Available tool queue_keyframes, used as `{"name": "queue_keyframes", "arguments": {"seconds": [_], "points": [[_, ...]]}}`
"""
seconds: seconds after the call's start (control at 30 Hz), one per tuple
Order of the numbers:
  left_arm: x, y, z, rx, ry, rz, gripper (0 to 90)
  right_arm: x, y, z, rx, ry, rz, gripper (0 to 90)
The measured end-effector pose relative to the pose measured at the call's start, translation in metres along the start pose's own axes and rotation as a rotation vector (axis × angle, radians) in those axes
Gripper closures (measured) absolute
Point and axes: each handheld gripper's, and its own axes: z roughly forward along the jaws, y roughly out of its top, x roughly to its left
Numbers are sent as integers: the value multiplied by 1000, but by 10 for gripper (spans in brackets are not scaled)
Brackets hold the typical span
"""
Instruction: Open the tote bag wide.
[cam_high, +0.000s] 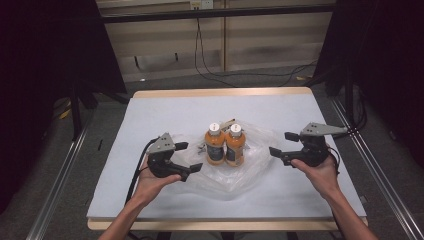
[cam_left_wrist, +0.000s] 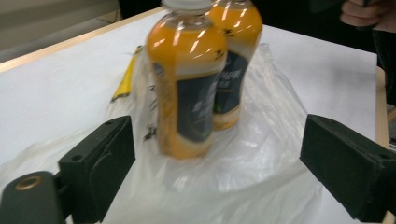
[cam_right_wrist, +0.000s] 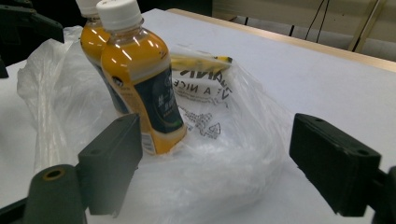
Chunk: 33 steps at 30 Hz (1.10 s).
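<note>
Two orange drink bottles with white caps stand upright side by side, the left bottle (cam_high: 216, 145) touching the right bottle (cam_high: 235, 145), on a crumpled clear plastic bag (cam_high: 250, 172) at the table's middle. My left gripper (cam_high: 190, 156) is open just left of them, over the bag's edge. To their right, a short gap away, my right gripper (cam_high: 281, 144) is open too. In the left gripper view the nearer bottle (cam_left_wrist: 187, 84) stands ahead between the wide jaws. The right gripper view has a bottle (cam_right_wrist: 140, 84) ahead toward the left jaw, and the bag (cam_right_wrist: 224, 154) lies between the jaws.
The white table top (cam_high: 150, 115) has a wooden rim. A yellow strip (cam_high: 227, 122) on the bag lies behind the bottles. Cables trail from both grippers. Metal rails run along the floor on both sides of the table.
</note>
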Motion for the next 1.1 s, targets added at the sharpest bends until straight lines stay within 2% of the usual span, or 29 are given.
{"name": "queue_keyframes", "arguments": {"seconds": [0.1,0.23,0.5,0.53,0.6,0.67,0.73,0.83,1.0,1.1], "points": [[4,-8,-11,19,36,-18,73,1,-8,-9,-9,-16,3,143],[6,-16,-25,9,79,-35,63,1,-17,-21,-35,-36,22,128],[8,-36,-55,-13,130,-54,38,0,-39,-45,-25,-92,43,120],[8,-38,-58,-17,139,-63,35,0,-42,-49,-25,-99,45,120],[3,-43,-64,-19,157,-109,34,-1,-48,-57,-34,-107,63,114],[-2,-49,-71,-31,153,-84,29,-2,-55,-65,-38,-120,79,110],[-3,-55,-74,-15,171,-76,21,-2,-62,-72,-40,-138,87,104],[2,-66,-77,-1,194,-118,22,-3,-72,-80,-46,-152,109,98],[6,-80,-84,-10,225,-147,22,-3,-87,-89,-64,-179,146,93],[8,-85,-86,2,234,-157,23,-4,-92,-90,-53,-185,154,92]]}}
